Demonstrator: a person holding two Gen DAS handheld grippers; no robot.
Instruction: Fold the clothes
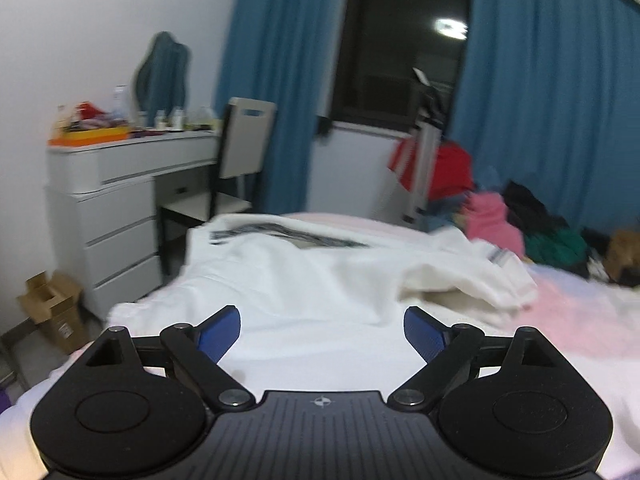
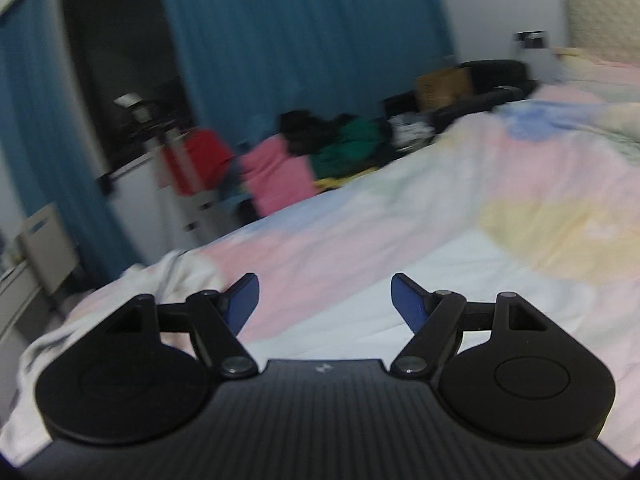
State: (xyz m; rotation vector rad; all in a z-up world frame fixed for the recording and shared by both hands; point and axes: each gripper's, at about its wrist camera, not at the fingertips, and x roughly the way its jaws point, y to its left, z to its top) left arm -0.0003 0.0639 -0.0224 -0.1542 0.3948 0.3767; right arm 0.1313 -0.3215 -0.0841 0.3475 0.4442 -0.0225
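Both grippers wide open above the bed, white garment spread out

Currently the left gripper (image 1: 322,330) hangs over a white garment (image 1: 304,280) with its 2 blue-padded fingers (image 1: 222,334) spread far apart and nothing between them. The garment lies crumpled across the bed (image 1: 580,320), a dark printed panel (image 1: 288,234) showing on its far part and a bunched fold with a striped tag raised toward the right. Beyond the bed's left edge stand a white desk (image 1: 120,208) with drawers, cluttered on top, and a chair (image 1: 240,160) tucked beside it; a cardboard box (image 1: 52,308) sits on the floor. Blue curtains (image 1: 272,80) frame a dark window (image 1: 404,40).

The right gripper (image 2: 325,302) also stands wide open and holds nothing, hovering over the pastel patchwork bedding (image 2: 440,220). An edge of the white garment (image 2: 172,276) shows at the gripper's left. Along the bed's far side lies a pile of clothes (image 2: 320,152) in pink, red, green and black. Both views are motion-blurred.
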